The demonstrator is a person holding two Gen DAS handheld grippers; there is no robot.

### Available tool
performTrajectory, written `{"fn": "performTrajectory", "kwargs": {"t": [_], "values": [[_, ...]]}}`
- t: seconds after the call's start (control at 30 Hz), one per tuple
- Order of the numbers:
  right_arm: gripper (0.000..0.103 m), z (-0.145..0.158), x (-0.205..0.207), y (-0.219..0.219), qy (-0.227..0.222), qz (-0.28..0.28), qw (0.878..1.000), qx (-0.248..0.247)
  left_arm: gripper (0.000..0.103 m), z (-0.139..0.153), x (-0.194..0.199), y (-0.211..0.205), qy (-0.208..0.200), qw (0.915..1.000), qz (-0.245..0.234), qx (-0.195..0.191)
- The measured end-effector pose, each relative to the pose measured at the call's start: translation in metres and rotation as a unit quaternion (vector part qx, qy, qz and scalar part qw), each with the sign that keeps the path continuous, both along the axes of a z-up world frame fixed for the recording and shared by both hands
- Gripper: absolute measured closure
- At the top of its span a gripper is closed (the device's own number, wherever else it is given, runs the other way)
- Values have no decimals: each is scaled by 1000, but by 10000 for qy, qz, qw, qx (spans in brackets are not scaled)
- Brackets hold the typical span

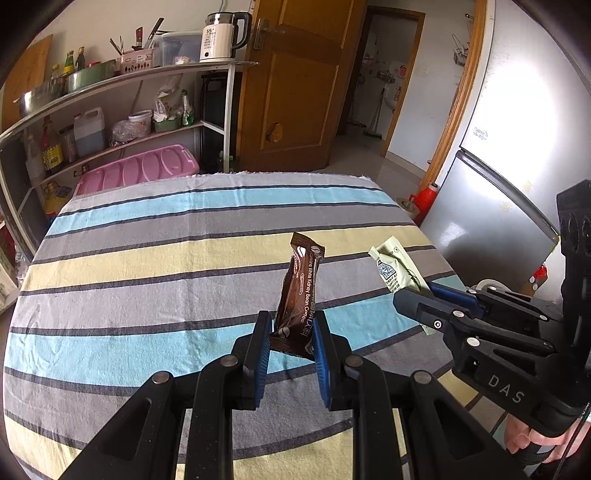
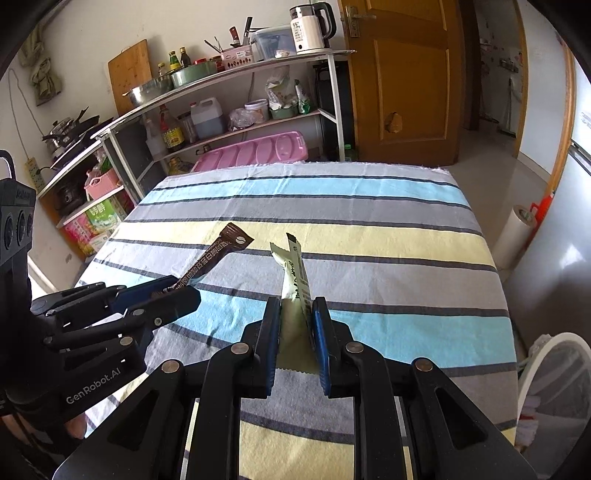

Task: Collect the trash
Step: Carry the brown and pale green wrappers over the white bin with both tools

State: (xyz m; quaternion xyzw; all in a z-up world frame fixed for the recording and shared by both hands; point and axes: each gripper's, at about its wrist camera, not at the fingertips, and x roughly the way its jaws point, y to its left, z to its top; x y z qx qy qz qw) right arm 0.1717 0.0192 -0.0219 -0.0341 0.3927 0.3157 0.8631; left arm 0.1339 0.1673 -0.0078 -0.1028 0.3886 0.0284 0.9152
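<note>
My left gripper (image 1: pixel 292 325) is shut on a brown coffee sachet (image 1: pixel 300 291) that stands upright above the striped tablecloth (image 1: pixel 147 258). My right gripper (image 2: pixel 295 314) is shut on a pale green sachet (image 2: pixel 295 284), also held above the cloth. In the left wrist view the right gripper (image 1: pixel 413 295) comes in from the right with the green sachet (image 1: pixel 397 271) sticking out of it. Seen from the right wrist, the left gripper (image 2: pixel 177 291) comes in from the left, and the brown sachet (image 2: pixel 218 258) slants up out of it.
A white mesh bin (image 2: pixel 554 384) stands by the table's right edge. A shelf rack (image 1: pixel 122 107) with pots, bottles and a kettle (image 1: pixel 221 35) lines the far left wall. Beyond the table are a wooden door (image 1: pixel 295 85) and a silver fridge (image 1: pixel 498 177).
</note>
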Motion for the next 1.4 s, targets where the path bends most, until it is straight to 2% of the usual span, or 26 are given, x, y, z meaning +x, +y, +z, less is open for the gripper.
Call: {"fn": "performTrajectory", "kwargs": {"t": [0.33,0.73,1.07,1.27,1.4], "values": [[84,19,-13,-51,-192,-484,9984,209,81,22,3,-47,-227,9989,-400,106],[84,32,-24,-128,-345,-1221,9915,273,81,36,14,-117,-415,9929,-1103,173],[84,34,-30,-192,-412,-1930,9803,99,81,33,34,-186,-402,9817,-1859,46],[84,23,-30,-235,-251,-2421,9699,21,81,17,51,-234,-98,9709,-2378,-277],[84,11,-28,-256,-132,-2628,9647,-110,81,5,61,-258,60,9655,-2589,-274]]}}
